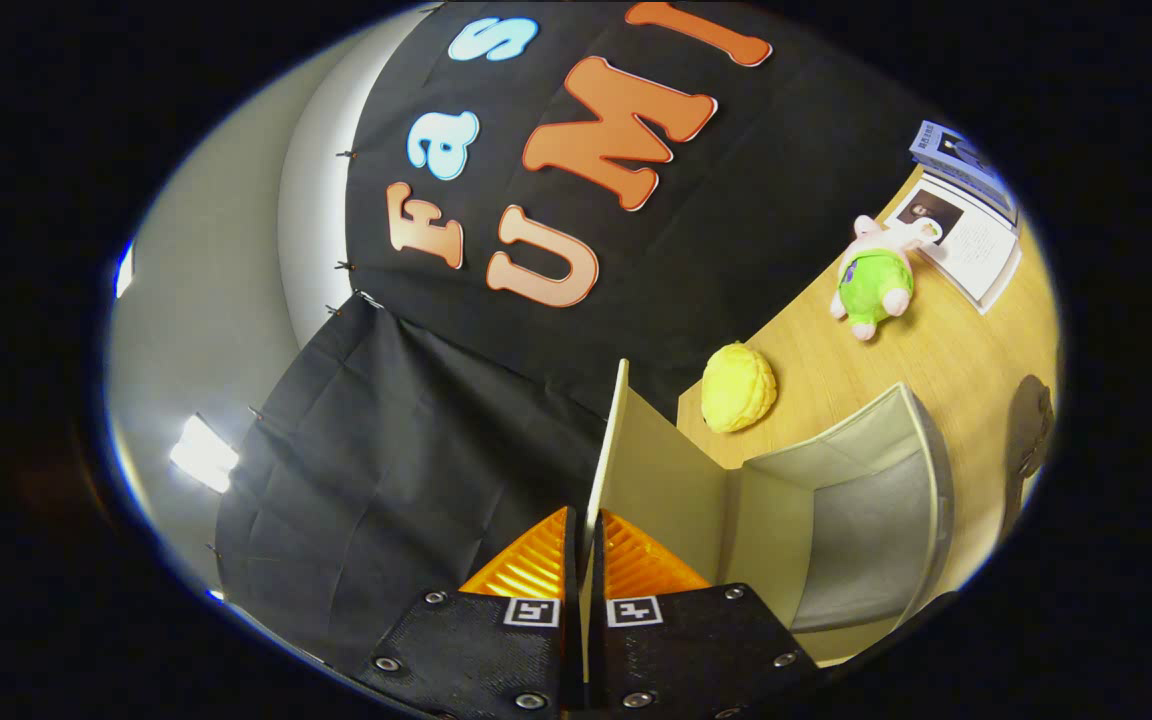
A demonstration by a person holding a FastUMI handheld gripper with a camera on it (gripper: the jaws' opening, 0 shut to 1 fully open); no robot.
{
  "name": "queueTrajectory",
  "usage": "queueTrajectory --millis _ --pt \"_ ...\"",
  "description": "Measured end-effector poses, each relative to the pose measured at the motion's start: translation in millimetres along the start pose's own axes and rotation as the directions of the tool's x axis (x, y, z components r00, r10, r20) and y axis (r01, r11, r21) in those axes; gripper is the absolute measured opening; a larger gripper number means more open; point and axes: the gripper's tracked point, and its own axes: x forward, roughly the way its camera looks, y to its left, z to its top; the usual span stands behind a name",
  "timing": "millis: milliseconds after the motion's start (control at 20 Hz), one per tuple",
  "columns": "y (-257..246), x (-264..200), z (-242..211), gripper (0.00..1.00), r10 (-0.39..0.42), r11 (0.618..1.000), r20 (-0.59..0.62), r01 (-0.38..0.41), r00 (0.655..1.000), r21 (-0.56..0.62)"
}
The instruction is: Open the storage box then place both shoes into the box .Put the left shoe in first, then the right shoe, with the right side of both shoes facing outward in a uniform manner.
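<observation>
Pinched between the two fingers of the claw [584, 560] is the thin edge of the storage box's lid [651, 470], a pale, flat panel that runs straight ahead from the fingertips. Both fingers press on it from either side, closed down to the thickness of the sheet. The lid stands swung up and away from the storage box [856, 500], whose grey-lined inside is open just to one side of the fingers, so the opening step looks far along or nearly done.

The box rests on a wooden table [936, 350]. Beyond it lie a knobbly yellow plush ball [739, 387], a small plush toy in green [878, 275] and, further off, a booklet [971, 240] with a darker one behind it. A dark rounded shape near the far side of the box may be a shoe, but I cannot tell.

The lid looks like light, stiff board hinged by a fold: easy to move, yet prone to creasing or springing back if let go early. Holding it at the free edge, as now, gives the best leverage. The box itself seems light enough to slide or tip if the lid is pulled too hard.
</observation>
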Motion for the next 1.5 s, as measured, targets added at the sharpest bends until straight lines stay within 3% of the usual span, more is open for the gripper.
queueTrajectory --millis 400,500,600,750,800,1100,1300,1500 --pt "28.1 49.4 -38.9 0.03 -0.021 0.998 -0.072 0.016 0.997 -0.065" --pt "37.8 57.4 -47.2 0.09 -0.008 0.996 -0.096 0.0 0.995 -0.087" --pt "45.5 57.8 -50.2 0.23 0.004 0.996 -0.107 -0.014 0.994 -0.091" --pt "45.4 56.7 -43.6 0.93 -0.018 0.991 -0.077 0.007 0.997 -0.137" --pt "40.1 56.4 -39.8 0.97 -0.039 0.987 -0.064 0.028 0.997 -0.16" --pt "-6.3 24.3 -5.8 0.98 -0.191 0.94 0.054 0.198 0.98 -0.277" --pt "-48.9 -11.6 27.0 0.98 -0.303 0.87 0.178 0.348 0.936 -0.351" --pt "-97.4 -54.2 47.4 0.98 -0.416 0.78 0.263 0.491 0.87 -0.388"
